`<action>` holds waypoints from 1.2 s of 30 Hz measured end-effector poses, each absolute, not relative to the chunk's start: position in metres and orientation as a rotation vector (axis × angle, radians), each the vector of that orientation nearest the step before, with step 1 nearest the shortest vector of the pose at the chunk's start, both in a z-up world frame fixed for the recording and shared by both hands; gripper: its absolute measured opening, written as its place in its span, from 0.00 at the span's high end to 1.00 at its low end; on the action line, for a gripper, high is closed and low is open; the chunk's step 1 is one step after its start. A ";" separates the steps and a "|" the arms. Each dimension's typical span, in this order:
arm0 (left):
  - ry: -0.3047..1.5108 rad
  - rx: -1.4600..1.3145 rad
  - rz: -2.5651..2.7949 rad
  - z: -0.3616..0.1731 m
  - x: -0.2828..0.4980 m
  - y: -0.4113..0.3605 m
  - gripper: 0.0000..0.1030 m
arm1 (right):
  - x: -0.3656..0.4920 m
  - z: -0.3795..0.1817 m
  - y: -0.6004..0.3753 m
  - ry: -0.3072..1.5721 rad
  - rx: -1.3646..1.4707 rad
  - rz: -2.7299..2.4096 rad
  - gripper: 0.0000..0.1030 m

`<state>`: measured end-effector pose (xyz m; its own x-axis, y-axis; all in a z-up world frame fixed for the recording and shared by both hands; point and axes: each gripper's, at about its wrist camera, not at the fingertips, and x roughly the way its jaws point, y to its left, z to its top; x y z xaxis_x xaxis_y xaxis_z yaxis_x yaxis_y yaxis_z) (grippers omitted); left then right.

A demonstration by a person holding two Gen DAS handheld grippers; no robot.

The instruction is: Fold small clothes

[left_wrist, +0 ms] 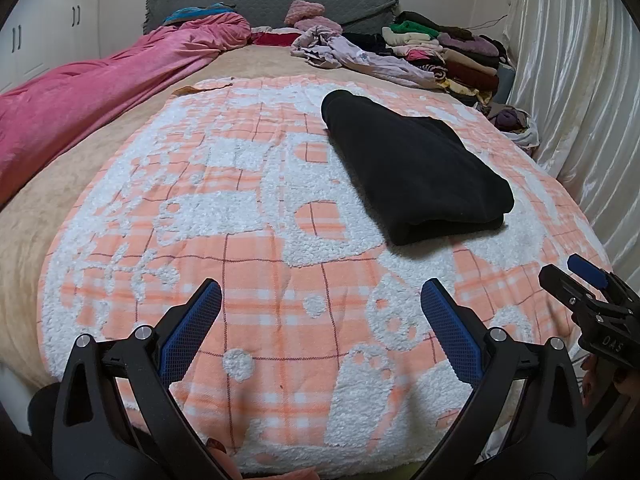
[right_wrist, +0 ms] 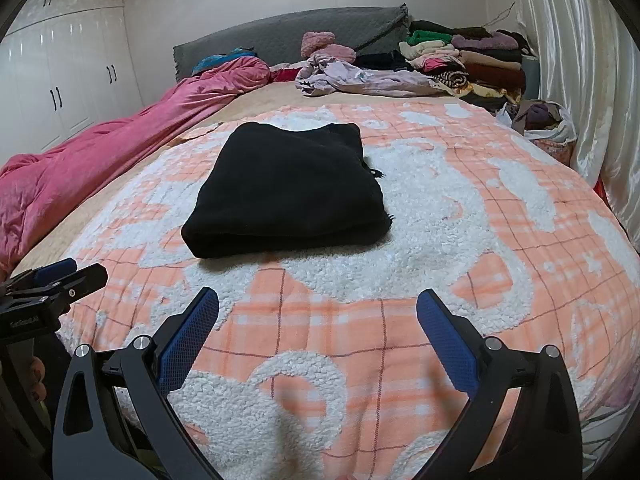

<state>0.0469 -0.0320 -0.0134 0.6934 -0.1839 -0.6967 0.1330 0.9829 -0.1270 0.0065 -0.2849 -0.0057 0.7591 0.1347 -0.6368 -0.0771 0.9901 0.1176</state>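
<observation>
My left tool (left_wrist: 320,300) and right tool (right_wrist: 318,308) both gape wide, empty, above the bed's near edge. The folded black garment (right_wrist: 288,188) lies mid-bed on the orange-and-white blanket (right_wrist: 440,240); piled clothes (right_wrist: 460,60) crowd the far right corner.

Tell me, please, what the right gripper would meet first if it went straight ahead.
Probably the black folded garment: it lies ahead of the open right gripper, slightly left. If the gripper points downward, the orange blanket comes first.
</observation>
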 end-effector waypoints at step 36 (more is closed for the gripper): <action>0.801 -0.061 -0.169 -0.013 0.045 -0.029 0.09 | 0.009 -0.011 -0.290 0.708 0.075 0.081 0.04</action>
<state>0.0453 -0.0295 -0.0132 0.6832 -0.1739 -0.7092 0.1277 0.9847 -0.1184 0.0091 -0.2896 -0.0107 0.7564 0.1000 -0.6464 -0.0489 0.9941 0.0967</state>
